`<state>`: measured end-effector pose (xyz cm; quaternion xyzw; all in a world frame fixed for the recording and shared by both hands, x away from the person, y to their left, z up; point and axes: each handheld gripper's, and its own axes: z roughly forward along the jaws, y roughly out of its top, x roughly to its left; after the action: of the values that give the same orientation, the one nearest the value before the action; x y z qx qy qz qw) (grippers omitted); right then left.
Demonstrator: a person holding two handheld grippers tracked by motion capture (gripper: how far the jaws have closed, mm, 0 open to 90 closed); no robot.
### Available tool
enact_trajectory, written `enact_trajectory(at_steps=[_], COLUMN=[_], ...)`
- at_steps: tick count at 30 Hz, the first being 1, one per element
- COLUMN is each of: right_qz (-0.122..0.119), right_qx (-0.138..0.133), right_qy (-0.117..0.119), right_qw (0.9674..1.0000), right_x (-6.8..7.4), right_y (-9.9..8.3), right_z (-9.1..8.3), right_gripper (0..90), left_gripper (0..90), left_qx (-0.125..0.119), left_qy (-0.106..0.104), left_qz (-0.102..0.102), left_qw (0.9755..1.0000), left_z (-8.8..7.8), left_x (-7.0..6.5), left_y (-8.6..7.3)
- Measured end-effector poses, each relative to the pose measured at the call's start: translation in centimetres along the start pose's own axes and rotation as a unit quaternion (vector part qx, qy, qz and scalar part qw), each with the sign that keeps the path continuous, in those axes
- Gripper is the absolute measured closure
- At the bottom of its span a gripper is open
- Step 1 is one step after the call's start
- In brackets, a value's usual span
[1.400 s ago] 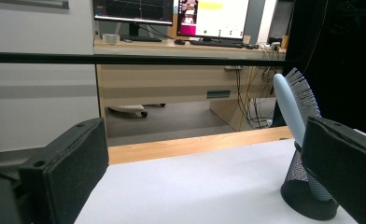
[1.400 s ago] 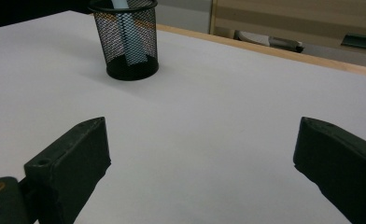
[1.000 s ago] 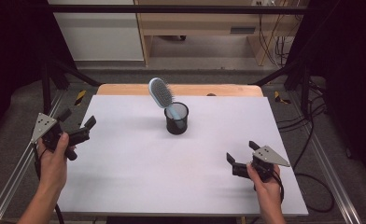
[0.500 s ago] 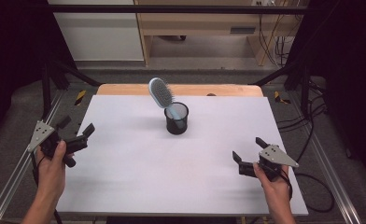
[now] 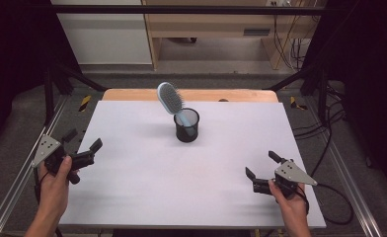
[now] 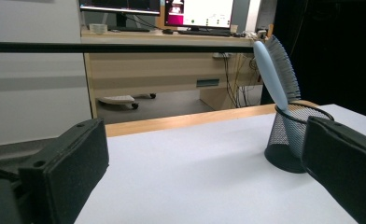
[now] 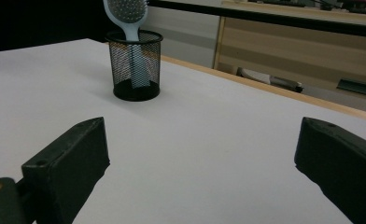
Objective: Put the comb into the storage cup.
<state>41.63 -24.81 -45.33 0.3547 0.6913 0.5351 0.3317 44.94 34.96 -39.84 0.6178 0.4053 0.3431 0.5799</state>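
Observation:
A black mesh cup (image 5: 186, 126) stands upright on the white table (image 5: 132, 187), slightly behind its middle. A light blue hairbrush (image 5: 170, 98) stands in it handle down and leans to the left. The cup (image 6: 288, 137) and the brush (image 6: 272, 74) appear at the right of the left gripper view; the right gripper view has the cup (image 7: 134, 65) and the brush (image 7: 127, 14) at upper left. My left gripper (image 5: 83, 140) sits open at the table's left edge. My right gripper (image 5: 261, 165) sits open near the front right corner. Both hold nothing.
A wooden strip (image 5: 132, 94) runs along the table's far edge. Black frame bars (image 5: 181, 9) cross overhead and slant down at both sides. Cables (image 5: 329, 148) trail on the floor at the right. A desk with monitors (image 6: 190, 11) stands beyond the table.
Both hands have drawn back toward the front of the table, the left gripper outward to the left edge and the right gripper toward the front right corner. The cup and brush have not moved.

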Motion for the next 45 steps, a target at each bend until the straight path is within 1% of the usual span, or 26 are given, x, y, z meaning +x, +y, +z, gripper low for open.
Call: enact_trajectory(at_steps=[4, 8, 11, 12, 13, 16, 18, 25, 32, 34, 36, 41, 45], right_qz=[-0.012, -0.012, -0.01, -0.01, -0.01, -0.009, -0.012, -0.009, -0.007, -0.006, -0.005, -0.001, -0.001], right_qx=[0.006, 0.009, 0.01, 0.011, 0.012, 0.015, 0.016, 0.019, 0.019, 0.02, 0.019, 0.019, 0.02], right_qy=[0.005, 0.007, 0.007, 0.008, 0.008, 0.01, 0.01, 0.007, 0.009, 0.011, 0.013, 0.019, 0.026], right_qw=[0.9999, 0.9999, 0.9999, 0.9999, 0.9999, 0.9998, 0.9997, 0.9997, 0.9997, 0.9997, 0.9997, 0.9996, 0.9995], right_x=[0.3, 0.2, 0.2, 0.2, 0.1, 0.2, 0.2, 0.1, 0.2, 0.3, 0.3, 0.3, 0.4], right_y=[-0.1, -0.2, -0.3, -0.3, -0.3, -0.3, -0.4, -0.5, -0.5, -0.5, -0.5, -0.6, -0.6], right_z=[0.1, 0.3, 0.3, 0.3, 0.4, 0.4, 0.4, 0.3, 0.2, 0.2, 0.2, 0.4, 0.5], right_gripper=[3.2, 3.3, 3.2, 3.2, 3.2, 3.3, 3.3, 3.2, 3.3, 3.2, 3.3, 3.3, 3.2], left_gripper=[0.9, 0.9, 0.9, 0.9, 0.9, 0.9, 0.9, 0.9, 0.9, 0.9, 1.0, 1.1, 1.1], left_qx=[0.009, 0.008, 0.008, 0.009, 0.01, 0.01, 0.011, 0.021, 0.02, 0.02, 0.017, 0.014, 0.018], left_qy=[-0.005, -0.008, -0.013, -0.011, -0.015, -0.017, -0.023, -0.027, -0.035, -0.035, -0.037, -0.042, -0.053], left_qz=[0.008, 0.002, 0.008, 0.011, 0.009, 0.013, 0.015, 0.016, 0.019, 0.025, 0.024, 0.031, 0.043], left_qw=[0.9999, 0.9999, 0.9999, 0.9998, 0.9998, 0.9997, 0.9996, 0.9993, 0.999, 0.9989, 0.9989, 0.9985, 0.9975], left_z=[-0.2, -0.4, -0.7, -0.8, -0.8, -1.1, -1.2, -1.6, -1.8, -1.9, -2.0, -2.2, -2.4], left_x=[-0.5, -1.0, -1.3, -1.4, -1.5, -1.8, -2.1, -2.8, -3.1, -3.2, -3.3, -3.4, -3.8], left_y=[-0.5, -1.0, -1.3, -1.3, -1.4, -1.5, -1.6, -2.0, -1.9, -1.9, -1.9, -2.0, -2.3])
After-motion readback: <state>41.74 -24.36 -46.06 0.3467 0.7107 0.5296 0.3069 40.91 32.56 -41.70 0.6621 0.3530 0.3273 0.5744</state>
